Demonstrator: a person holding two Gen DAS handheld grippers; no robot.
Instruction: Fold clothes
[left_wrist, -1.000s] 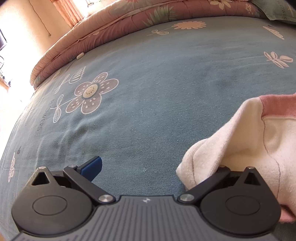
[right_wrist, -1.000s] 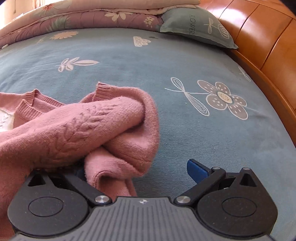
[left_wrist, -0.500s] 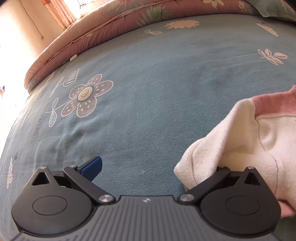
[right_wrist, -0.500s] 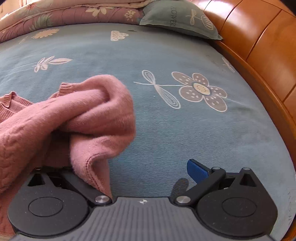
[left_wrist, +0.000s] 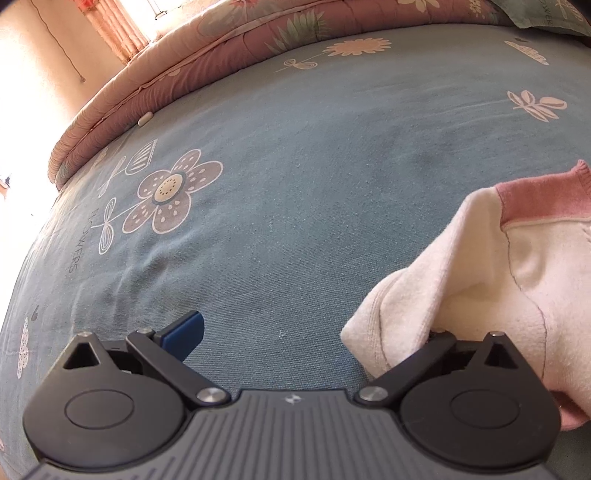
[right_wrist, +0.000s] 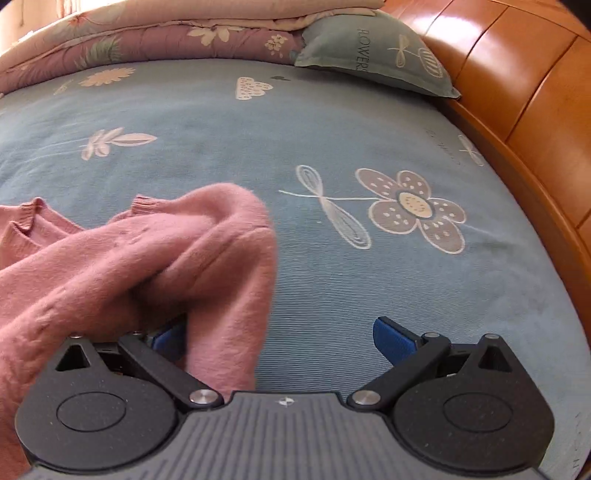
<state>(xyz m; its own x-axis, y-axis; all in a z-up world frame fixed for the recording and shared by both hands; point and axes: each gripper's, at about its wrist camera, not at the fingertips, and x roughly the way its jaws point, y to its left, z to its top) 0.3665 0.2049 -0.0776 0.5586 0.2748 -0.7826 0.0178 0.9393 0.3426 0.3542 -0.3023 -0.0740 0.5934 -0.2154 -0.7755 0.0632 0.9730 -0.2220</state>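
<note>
A pink and cream knit sweater lies on the blue flowered bedsheet (left_wrist: 295, 184). In the left wrist view its cream part (left_wrist: 480, 266) with a pink band drapes over the right finger of my left gripper (left_wrist: 306, 332), whose jaws stand wide apart; the left blue pad (left_wrist: 184, 332) is bare. In the right wrist view the pink knit (right_wrist: 147, 266) is bunched over the left finger of my right gripper (right_wrist: 280, 336), also wide open; the right blue pad (right_wrist: 391, 338) is bare. The covered fingertips are hidden.
A folded pink floral quilt (left_wrist: 258, 48) lies along the far side of the bed. A grey-green pillow (right_wrist: 373, 55) sits at the back right beside the orange wooden headboard (right_wrist: 535, 122). A bright window with curtains (left_wrist: 122, 22) is at far left.
The right gripper swung with the pink knit, which shifted and re-bunched on its left finger. The left gripper drifted slightly; the cream cloth stays on its right finger.
</note>
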